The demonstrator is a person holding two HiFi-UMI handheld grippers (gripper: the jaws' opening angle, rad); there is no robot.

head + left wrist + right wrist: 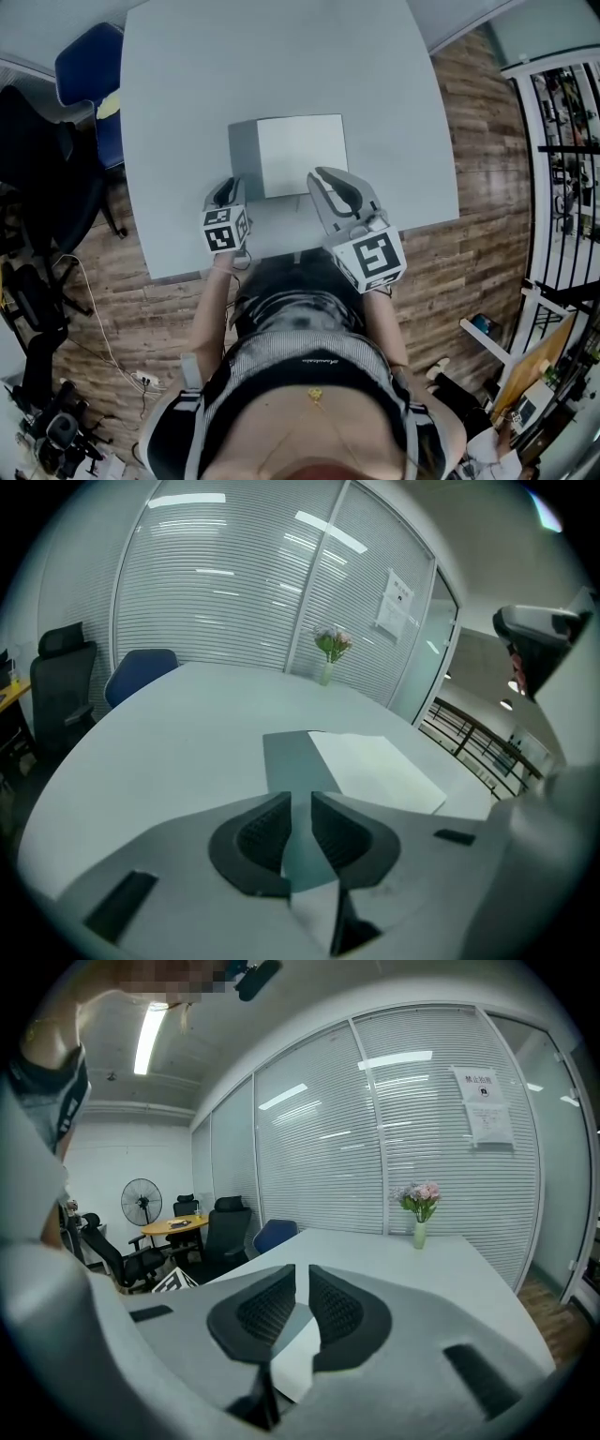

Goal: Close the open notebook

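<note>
The pale grey desk (187, 112) fills most of the head view. It is bare apart from the task's thing and, at its far end in the left gripper view, a small vase of flowers (330, 653). A blue chair (89, 66) stands at the far left corner. The notebook (288, 155) lies open and flat near the desk's near edge, straight in front of the person, with a grey leaf on the left and a white page on the right. The left tongs (225, 187) point down at the near left corner of the grey leaf; whether they touch it cannot be told. Their jaws stand a narrow slit apart with nothing between them, only the grey leaf showing beyond the gap. The right tongs (323, 178) sit by the near right part of the white page and point more nearly level. They also stand at a narrow slit and grip nothing. The notebook looks thin and light, and its leaves are likely to bend rather than stay stiff. On this smooth top it will probably slide if pushed. The best hold seems to be the free outer edge of one leaf, near a corner. A jaw tip could slip under there, pinch, and swing the leaf over the spine while the other tongs steady the opposite half.
</note>
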